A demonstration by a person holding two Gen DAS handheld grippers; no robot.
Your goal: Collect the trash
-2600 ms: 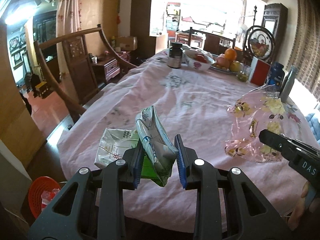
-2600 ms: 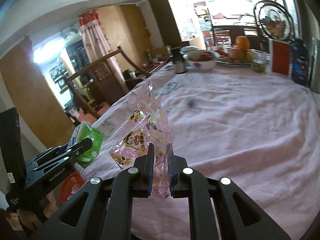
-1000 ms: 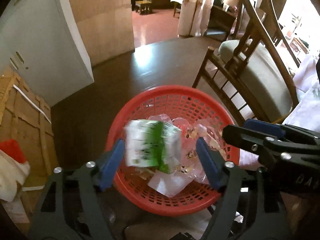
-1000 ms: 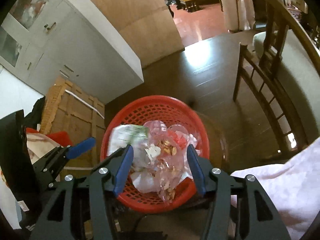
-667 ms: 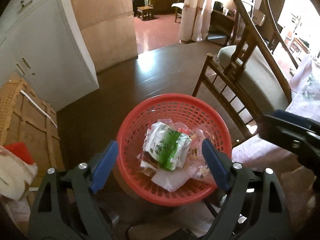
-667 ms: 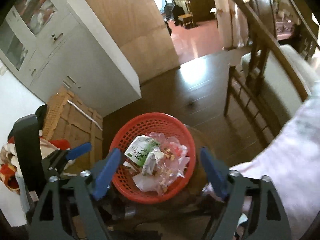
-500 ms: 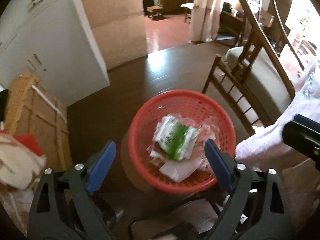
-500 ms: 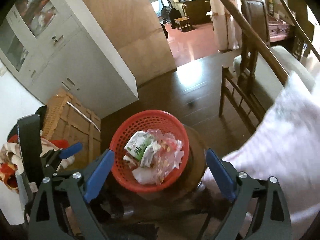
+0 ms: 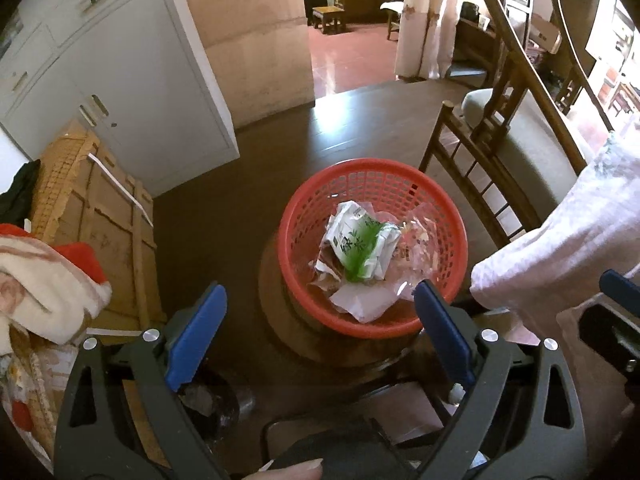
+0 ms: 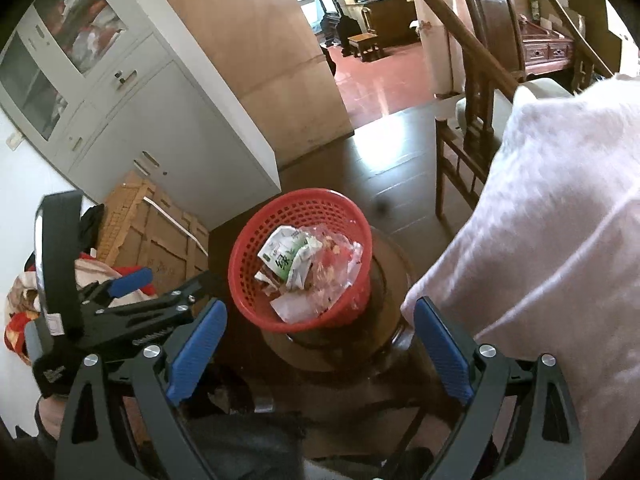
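Lifting both empty grippers up and away from the red basket.

Keeping the left gripper (image 9: 320, 330) and right gripper (image 10: 320, 338) wide open, holding nothing, well above the red basket (image 9: 298, 216). Leaving the green-and-white packet (image 9: 362, 242) and clear wrapper (image 9: 420, 240) lying inside it. Steering clear of the pink tablecloth (image 10: 560, 220) and wooden chair (image 9: 500, 148) farther off, going for more trash.
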